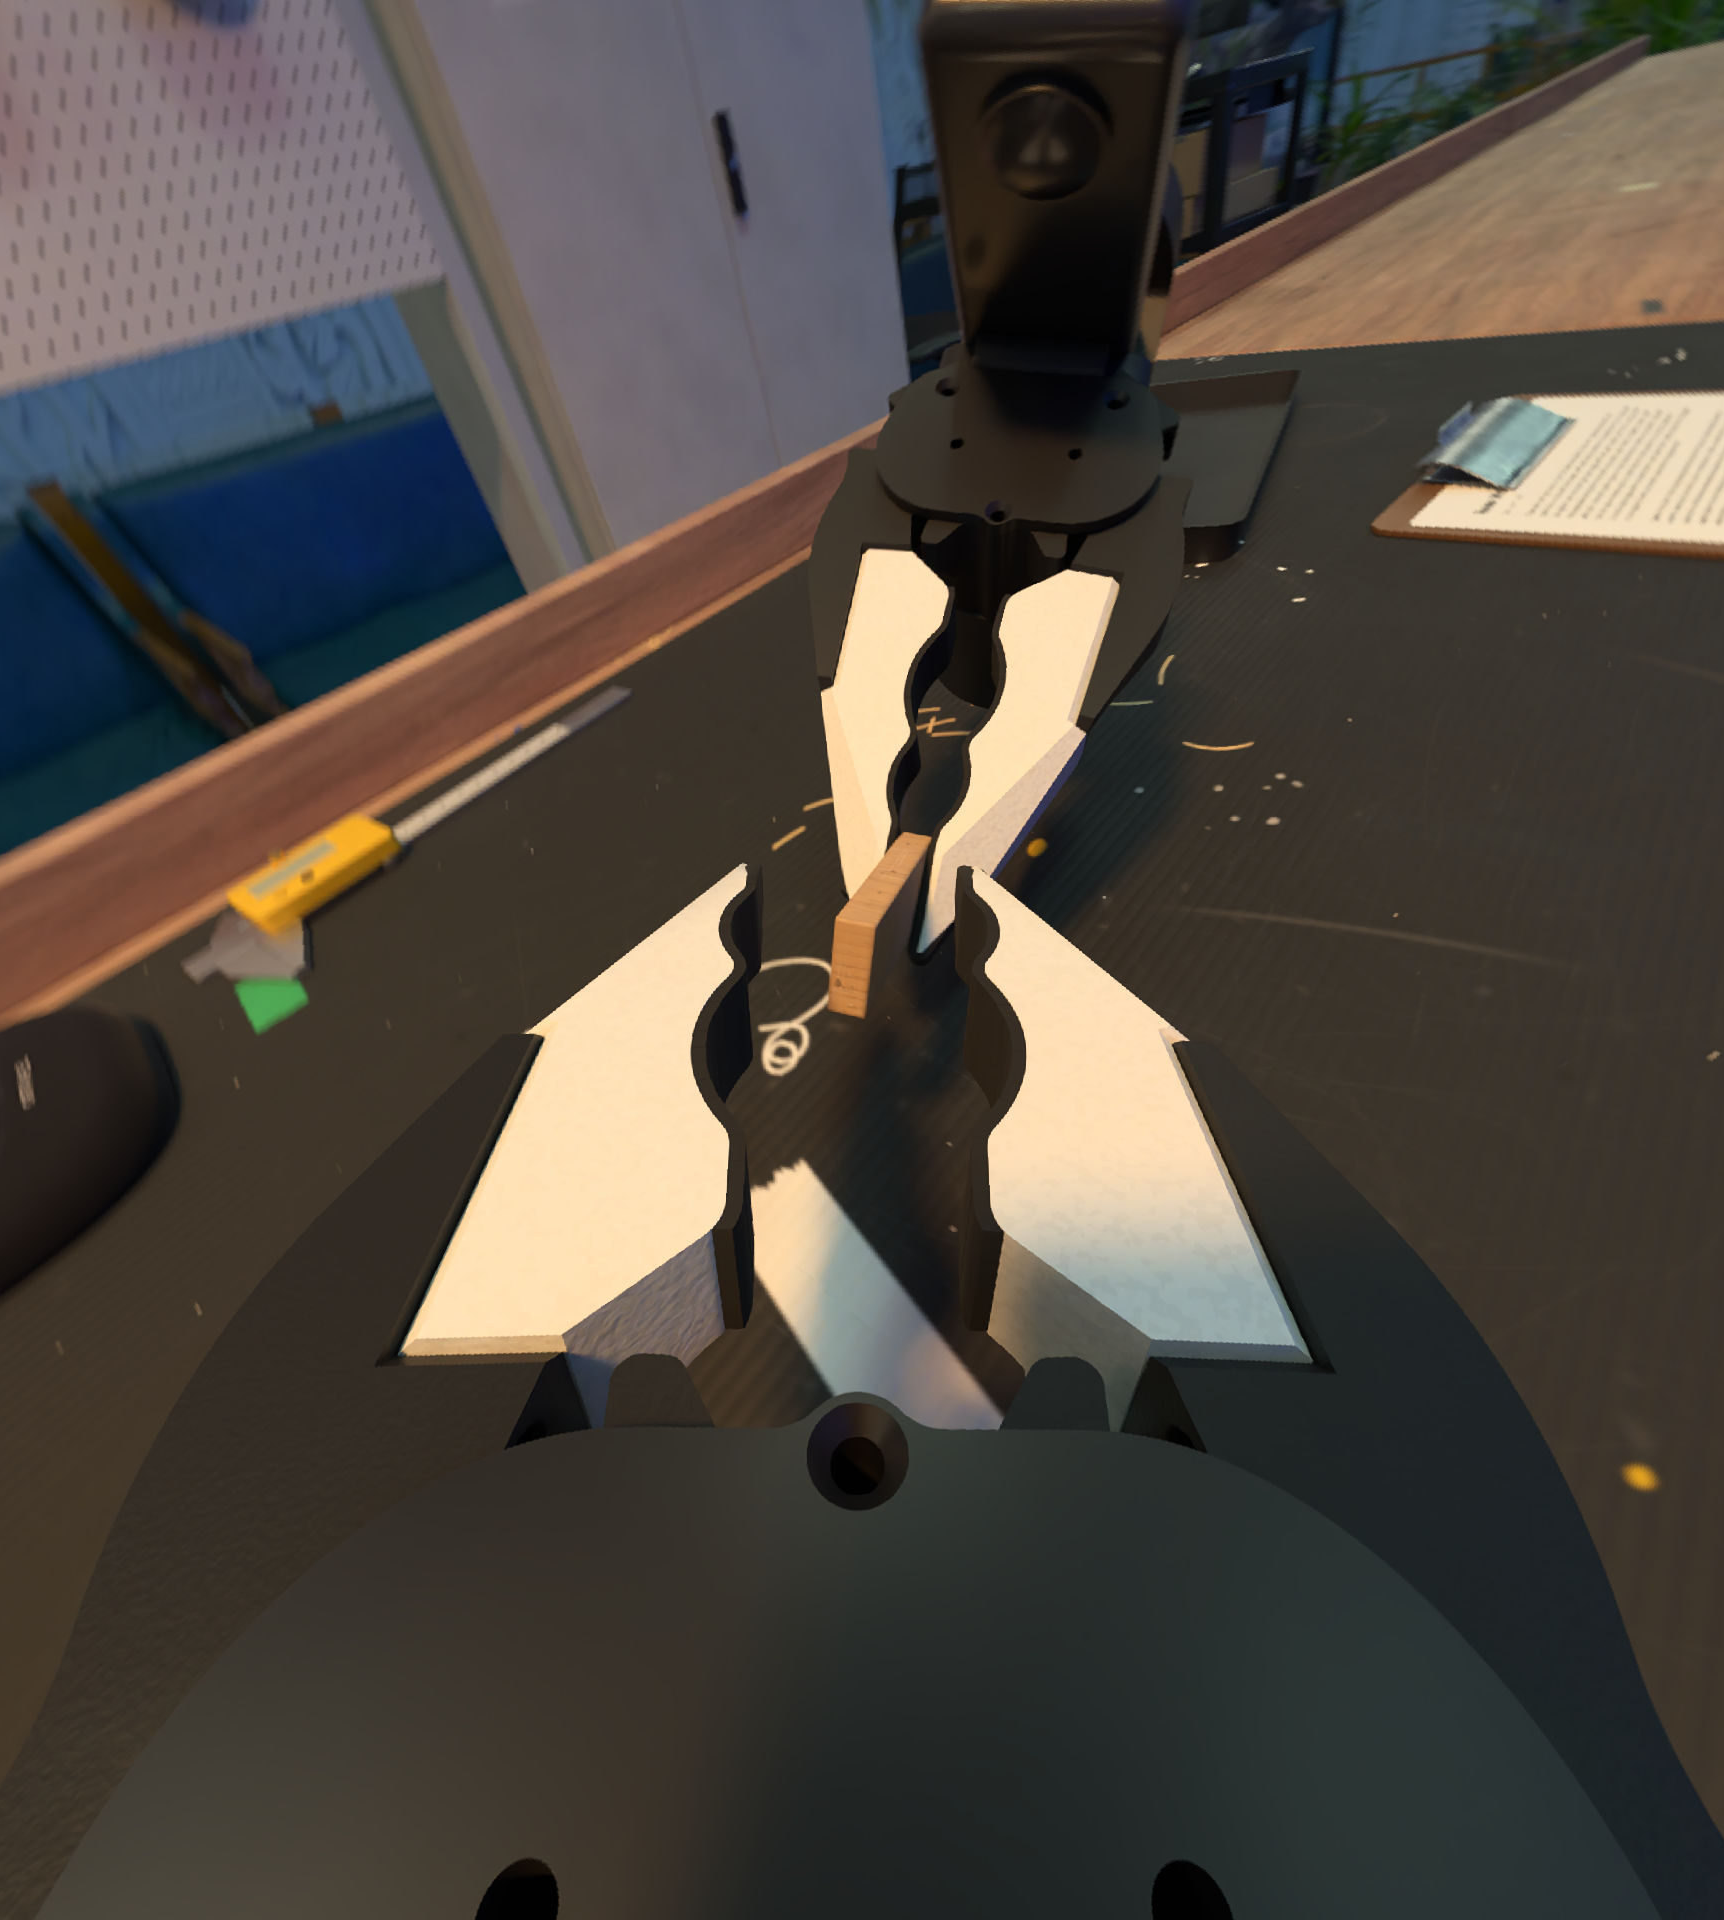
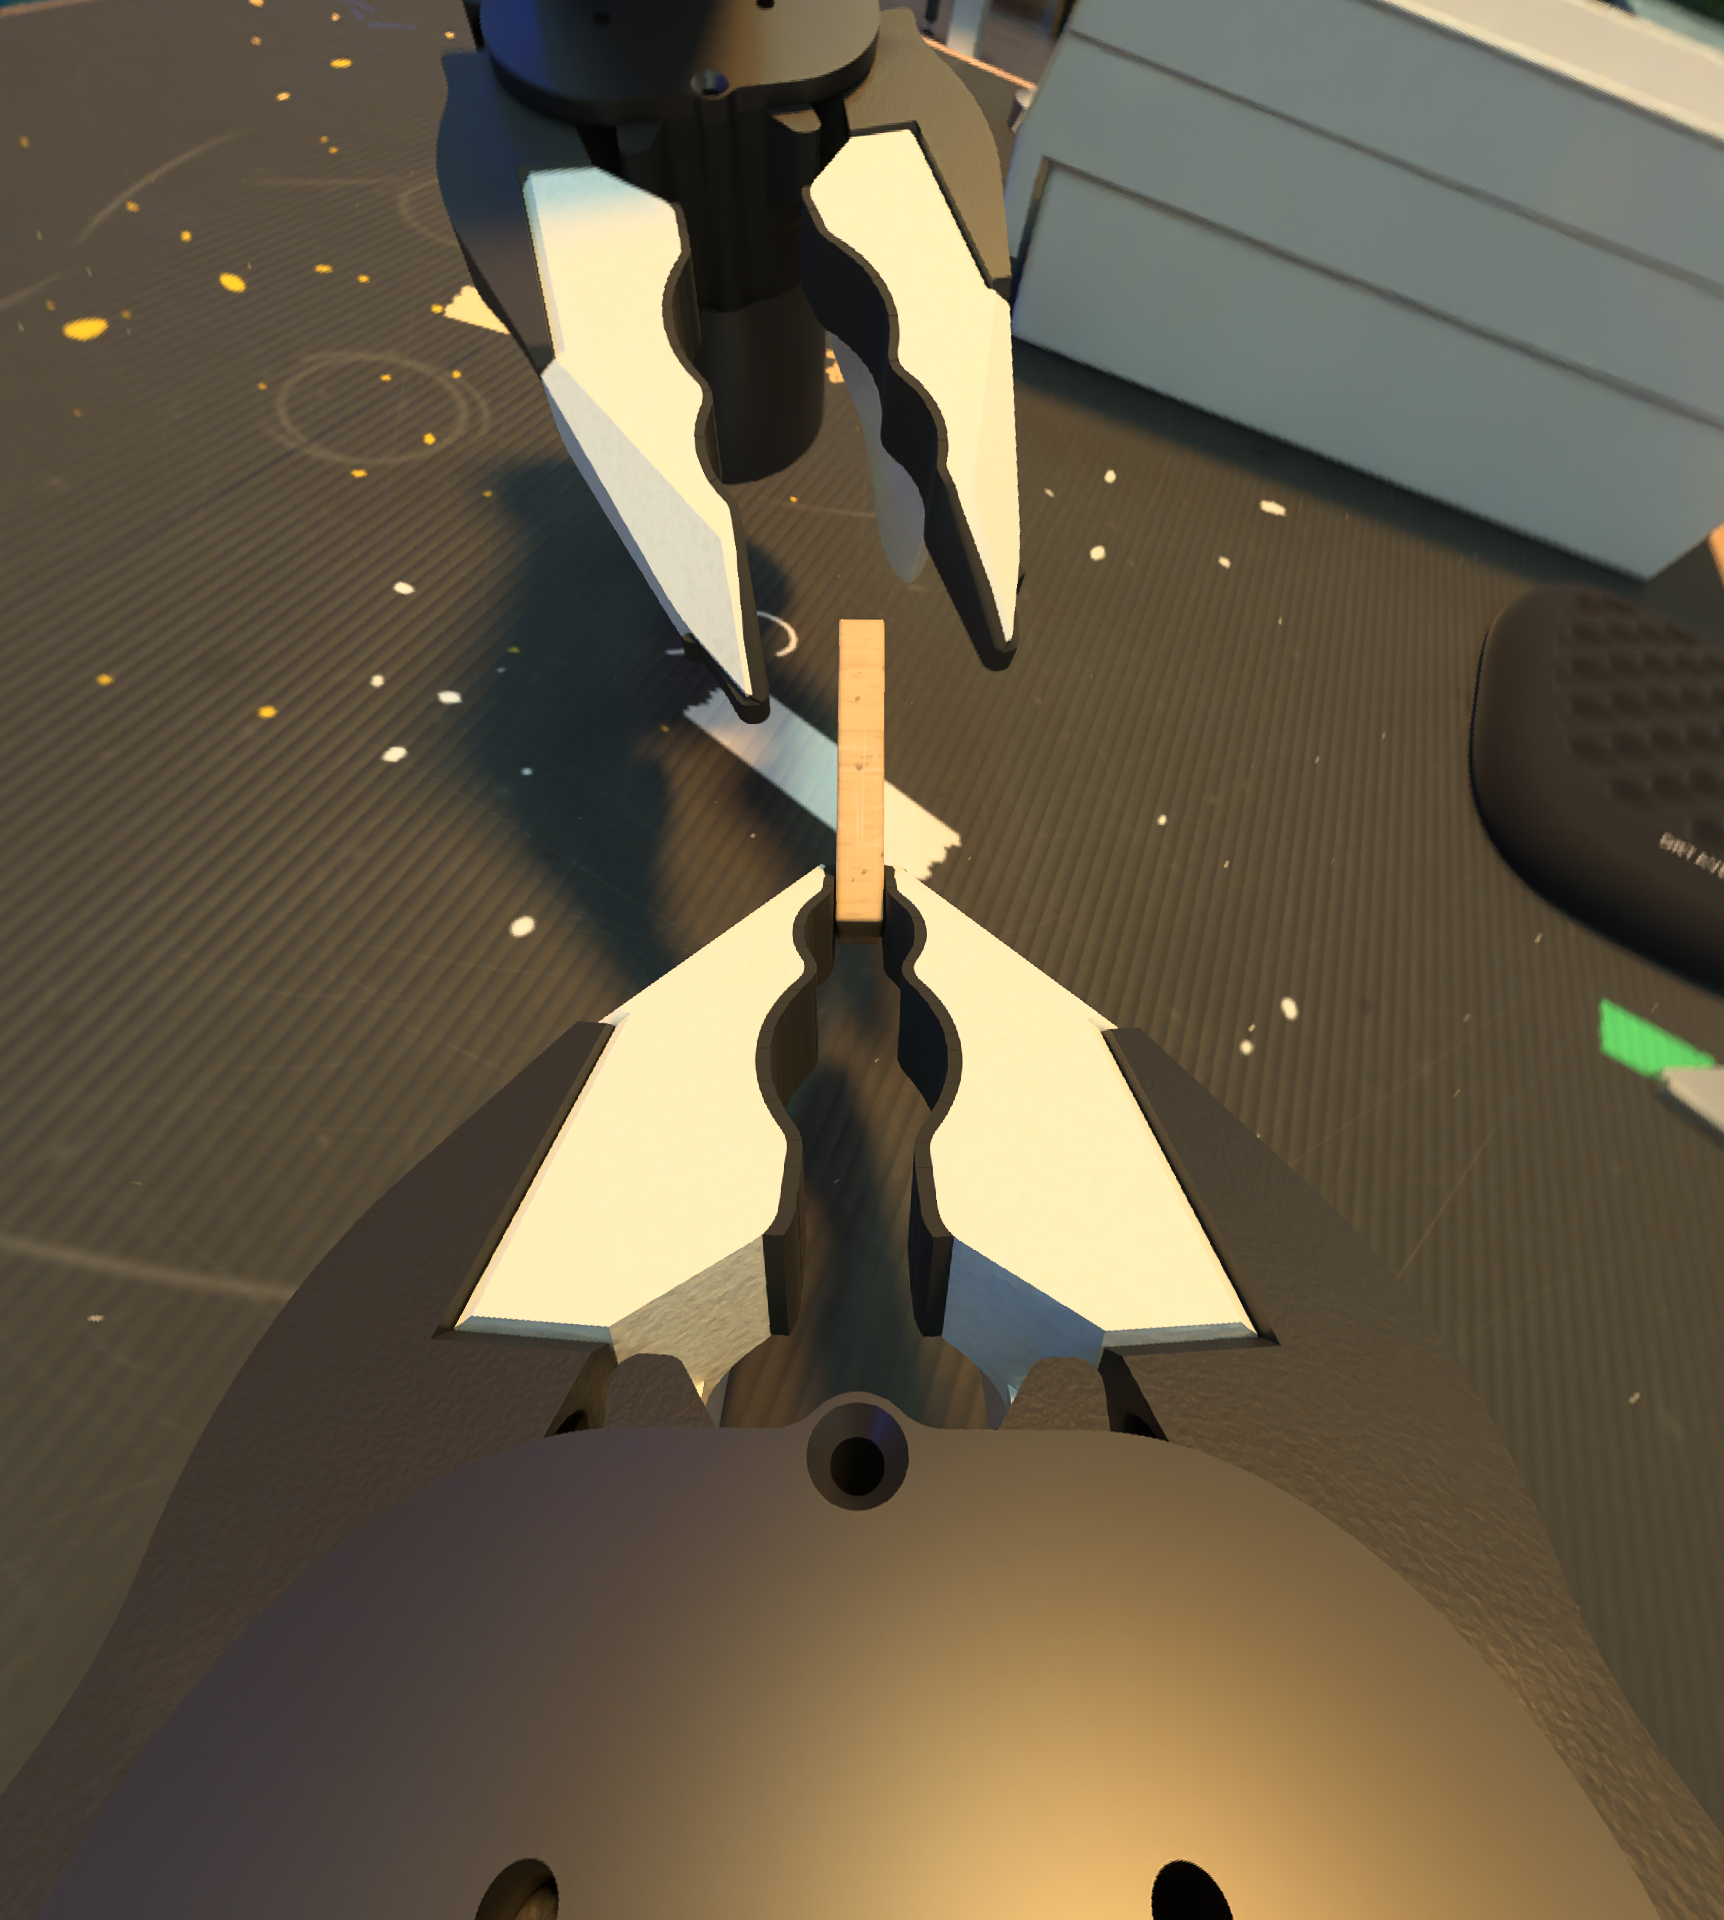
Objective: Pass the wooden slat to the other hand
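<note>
The wooden slat (image 2: 860,769) is a short light-brown strip. My right gripper (image 2: 858,883) is shut on its near end and holds it above the black mat (image 2: 214,935). The slat points at my left gripper (image 2: 879,681), which faces it with its fingers spread. In the left wrist view my left gripper (image 1: 856,883) is open, and the slat's free end (image 1: 863,956) sits between its fingertips without touching them. The right gripper (image 1: 897,904) shows opposite, closed on the slat's far end.
A clipboard with paper (image 1: 1616,468) and a black tray (image 1: 1242,447) lie at the far right. A yellow tool (image 1: 312,868), a green scrap (image 1: 271,1003) and a dark pad (image 1: 6,1143) lie at the left. A white drawer unit (image 2: 1409,312) stands behind the left gripper.
</note>
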`<action>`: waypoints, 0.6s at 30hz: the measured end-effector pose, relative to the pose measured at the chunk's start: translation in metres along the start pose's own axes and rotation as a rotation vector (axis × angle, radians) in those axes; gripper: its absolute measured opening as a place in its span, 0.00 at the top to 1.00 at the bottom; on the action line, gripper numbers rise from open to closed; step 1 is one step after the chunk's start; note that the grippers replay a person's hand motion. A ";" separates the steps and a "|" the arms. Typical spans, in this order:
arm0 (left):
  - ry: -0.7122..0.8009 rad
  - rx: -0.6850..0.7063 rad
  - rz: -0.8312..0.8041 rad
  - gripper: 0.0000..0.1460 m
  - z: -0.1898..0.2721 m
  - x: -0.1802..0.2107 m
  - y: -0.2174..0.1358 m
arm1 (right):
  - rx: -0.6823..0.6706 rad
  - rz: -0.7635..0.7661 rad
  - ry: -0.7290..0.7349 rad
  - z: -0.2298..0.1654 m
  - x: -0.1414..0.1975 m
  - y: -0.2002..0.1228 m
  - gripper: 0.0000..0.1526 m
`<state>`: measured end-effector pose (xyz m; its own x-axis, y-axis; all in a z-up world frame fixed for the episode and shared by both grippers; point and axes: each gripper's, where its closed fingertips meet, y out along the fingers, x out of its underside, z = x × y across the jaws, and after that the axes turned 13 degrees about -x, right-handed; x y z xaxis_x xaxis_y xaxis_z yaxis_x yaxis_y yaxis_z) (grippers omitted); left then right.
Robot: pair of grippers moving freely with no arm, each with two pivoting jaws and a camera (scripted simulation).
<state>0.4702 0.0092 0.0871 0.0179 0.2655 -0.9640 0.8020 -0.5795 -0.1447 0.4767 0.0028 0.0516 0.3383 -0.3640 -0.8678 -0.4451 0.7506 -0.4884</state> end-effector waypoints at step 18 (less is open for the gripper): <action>-0.162 -0.074 -0.295 0.81 0.012 0.039 -0.018 | -0.158 -0.102 -0.155 -0.005 0.005 0.017 0.95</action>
<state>0.4491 0.0206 0.0494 -0.3115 0.2836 -0.9069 0.8000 -0.4367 -0.4113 0.4671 0.0112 0.0381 0.5063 -0.3353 -0.7945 -0.5224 0.6138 -0.5919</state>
